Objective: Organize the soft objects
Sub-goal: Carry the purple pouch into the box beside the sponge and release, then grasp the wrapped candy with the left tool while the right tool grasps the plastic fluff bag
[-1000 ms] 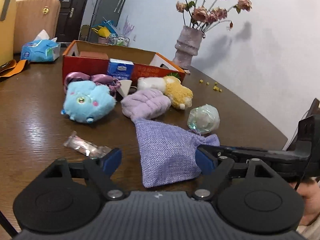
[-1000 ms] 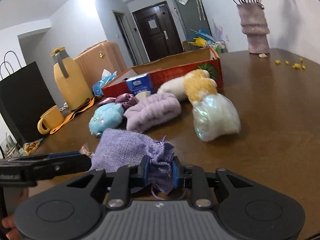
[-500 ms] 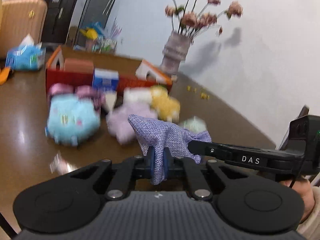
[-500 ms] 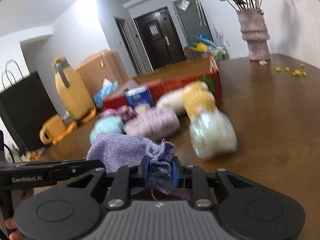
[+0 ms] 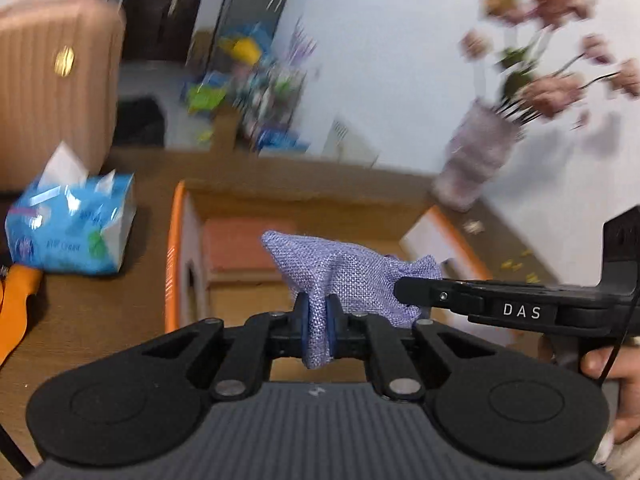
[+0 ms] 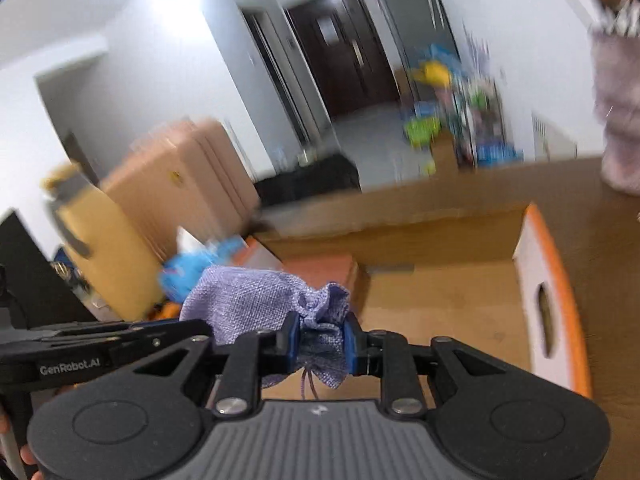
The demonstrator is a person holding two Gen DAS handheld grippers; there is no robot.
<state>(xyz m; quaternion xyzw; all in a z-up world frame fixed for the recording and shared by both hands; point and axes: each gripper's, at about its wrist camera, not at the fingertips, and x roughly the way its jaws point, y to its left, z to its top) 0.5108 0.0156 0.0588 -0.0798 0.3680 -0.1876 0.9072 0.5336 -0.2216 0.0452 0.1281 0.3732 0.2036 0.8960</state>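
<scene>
A lilac woven drawstring pouch (image 5: 352,276) hangs in the air between both grippers, above an open cardboard box (image 5: 320,208) with orange edges. My left gripper (image 5: 318,316) is shut on the pouch's flat bottom corner. My right gripper (image 6: 320,340) is shut on its gathered neck (image 6: 324,312), with the drawstring dangling below. In the left wrist view the right gripper (image 5: 400,286) reaches in from the right. In the right wrist view the pouch (image 6: 248,304) covers the tip of the left gripper, which comes in from the left. The box floor (image 6: 448,312) lies below the pouch.
A flat reddish packet (image 5: 244,240) lies inside the box at its left. A blue tissue pack (image 5: 72,224) sits on the brown table left of the box. A vase of dried flowers (image 5: 480,160) stands behind the box. A yellow jug (image 6: 92,240) and suitcase (image 6: 188,184) stand far left.
The left gripper closed on the pouch's corner. Both grippers then lifted the pouch off the table and carried it away from the plush toys to above the box.
</scene>
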